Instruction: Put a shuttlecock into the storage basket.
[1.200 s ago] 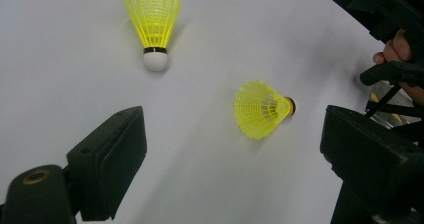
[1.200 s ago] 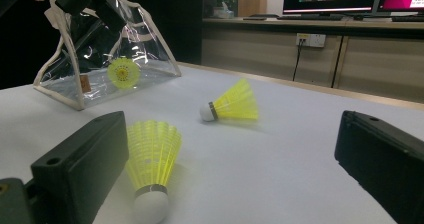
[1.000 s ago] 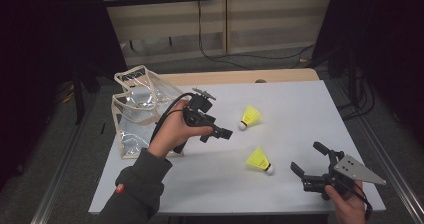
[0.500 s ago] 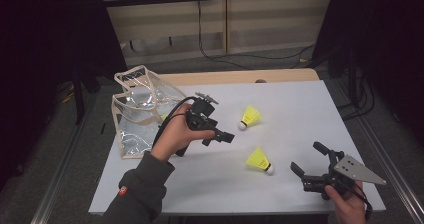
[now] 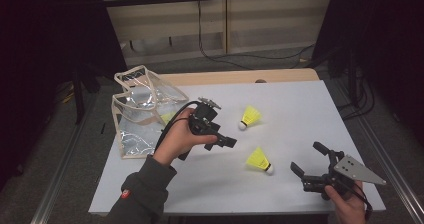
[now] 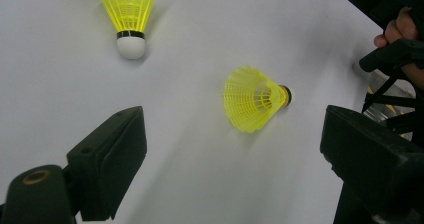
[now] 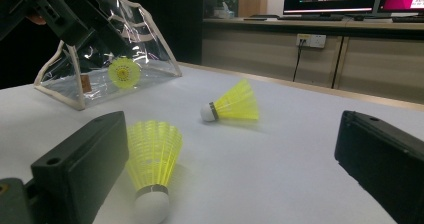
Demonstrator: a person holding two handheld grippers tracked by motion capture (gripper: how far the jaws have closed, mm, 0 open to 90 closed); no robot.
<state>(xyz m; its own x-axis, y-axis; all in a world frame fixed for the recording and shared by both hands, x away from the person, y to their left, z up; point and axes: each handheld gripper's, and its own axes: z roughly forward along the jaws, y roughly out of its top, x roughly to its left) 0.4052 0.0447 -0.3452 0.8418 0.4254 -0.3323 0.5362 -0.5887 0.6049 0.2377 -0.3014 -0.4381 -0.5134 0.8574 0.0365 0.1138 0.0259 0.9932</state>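
Two yellow shuttlecocks lie on the white table [image 5: 300, 109]: a far one [image 5: 250, 116] and a near one [image 5: 259, 160]. A third [image 5: 167, 117] sits inside the clear bag [image 5: 142, 109] at the left. My left gripper [image 5: 225, 136] hovers just right of the bag, open and empty. In the left gripper view its jaws [image 6: 240, 174] frame the near shuttlecock [image 6: 255, 99], with the far one [image 6: 129, 9] further off. My right gripper [image 5: 308, 158] stands open at the front right. In the right gripper view [image 7: 232, 184] the near shuttlecock [image 7: 152, 164] lies by the left jaw.
The bag [image 7: 110, 59] stands open-mouthed, with a shuttlecock [image 7: 123, 72] showing through its wall. The far shuttlecock [image 7: 230, 104] lies mid-table. A wooden strip [image 5: 240, 76] edges the table's back, and cabinets and cables lie beyond it.
My left gripper has drifted a little to the right and toward the near shuttlecock. The right gripper and the shuttlecocks have stayed put.
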